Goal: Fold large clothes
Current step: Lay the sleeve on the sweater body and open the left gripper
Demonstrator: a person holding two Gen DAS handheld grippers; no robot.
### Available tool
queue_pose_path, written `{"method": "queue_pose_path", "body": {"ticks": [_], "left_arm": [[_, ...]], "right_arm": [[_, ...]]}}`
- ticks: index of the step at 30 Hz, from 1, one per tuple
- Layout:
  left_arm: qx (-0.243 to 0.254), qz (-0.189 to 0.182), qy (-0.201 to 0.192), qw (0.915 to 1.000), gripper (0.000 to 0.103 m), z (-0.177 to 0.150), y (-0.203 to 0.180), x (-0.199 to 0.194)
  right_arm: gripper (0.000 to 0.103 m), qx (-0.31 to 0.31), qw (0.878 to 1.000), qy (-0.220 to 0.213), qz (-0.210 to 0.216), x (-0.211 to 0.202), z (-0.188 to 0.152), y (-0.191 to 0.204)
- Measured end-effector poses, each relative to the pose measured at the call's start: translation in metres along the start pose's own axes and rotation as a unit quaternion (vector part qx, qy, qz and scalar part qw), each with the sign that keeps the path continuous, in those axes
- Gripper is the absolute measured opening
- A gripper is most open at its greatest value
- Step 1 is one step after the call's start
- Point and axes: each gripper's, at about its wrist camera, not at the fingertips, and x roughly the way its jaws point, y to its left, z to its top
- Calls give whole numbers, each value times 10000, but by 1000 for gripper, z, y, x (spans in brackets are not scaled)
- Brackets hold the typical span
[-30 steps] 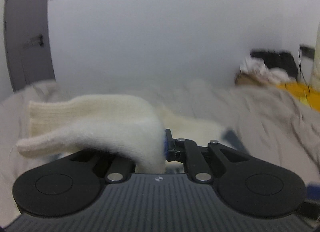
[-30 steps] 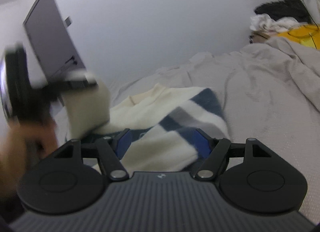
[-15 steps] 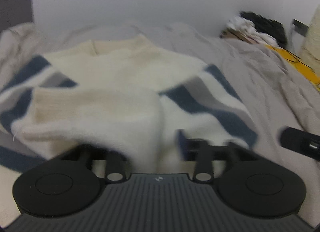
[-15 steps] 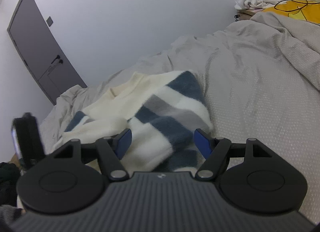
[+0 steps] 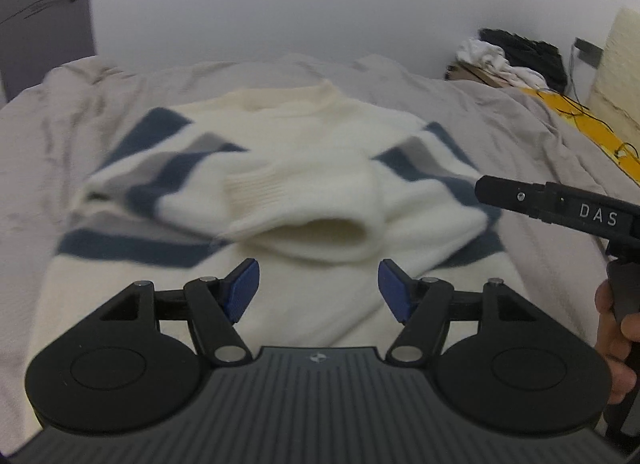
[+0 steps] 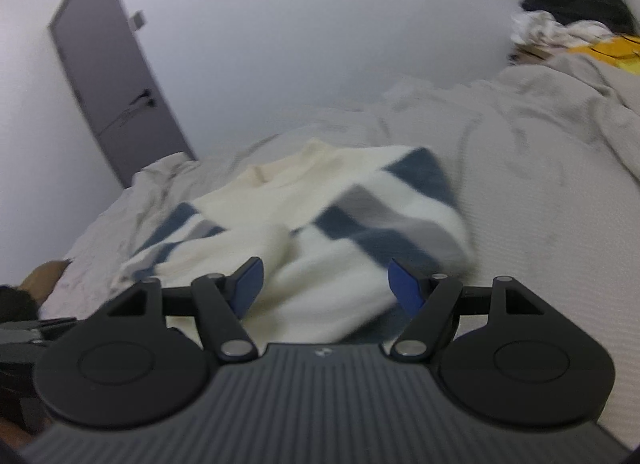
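Here, nearest the lens, the left gripper [image 5: 319, 288] had its blue pads spread wide and opening a touch more, with nothing pinched between them; only knit lay beneath the gap. The right gripper [image 6: 326, 287] likewise stood with its jaws well apart and empty above the near edge of the garment. Just beyond both lay the sweater [image 5: 304, 168], cream with navy and grey stripes on the arms, spread on the grey bedspread [image 5: 532, 132] with its collar away from the cameras. Both sleeves appeared to be folded in across the chest, and the ribbed cuff [image 5: 260, 192] of one lay on top at the middle, just ahead of the left gripper's pads. By my judgement the sleeve folds were done and the body remained to be doubled over, hem toward collar or side to side, and then smoothed. The left wrist view alone showed the cuff's open mouth, the right gripper's black body marked DAS reaching in from the right edge, and the person's hand [image 5: 614, 328] gripping its handle. The right wrist view alone showed the grey door [image 6: 116, 92] with its handle in full, and more of the bare bedspread beside the sweater. Farthest off, both views caught a blurred clothes pile [image 5: 516, 56] beside something yellow against the white wall.
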Motion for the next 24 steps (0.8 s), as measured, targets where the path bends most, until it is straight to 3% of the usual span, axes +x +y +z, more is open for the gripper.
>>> {"method": "queue_pose_path", "body": {"ticks": [3, 10, 16, 24], "left_arm": [[-196, 152, -133, 9996, 71, -6, 18, -17], [-730, 152, -262, 9969, 71, -5, 56, -26], [-892, 202, -418, 9949, 71, -1, 74, -22], [-907, 238, 13, 9956, 71, -17, 88, 19]], "right_arm": [[72, -357, 9992, 41, 199, 1, -1, 21], [71, -862, 9948, 503, 191, 36, -22, 56], [70, -1404, 9895, 307, -148, 72, -36, 81], [69, -1570, 9862, 180, -493, 116, -45, 87]]}}
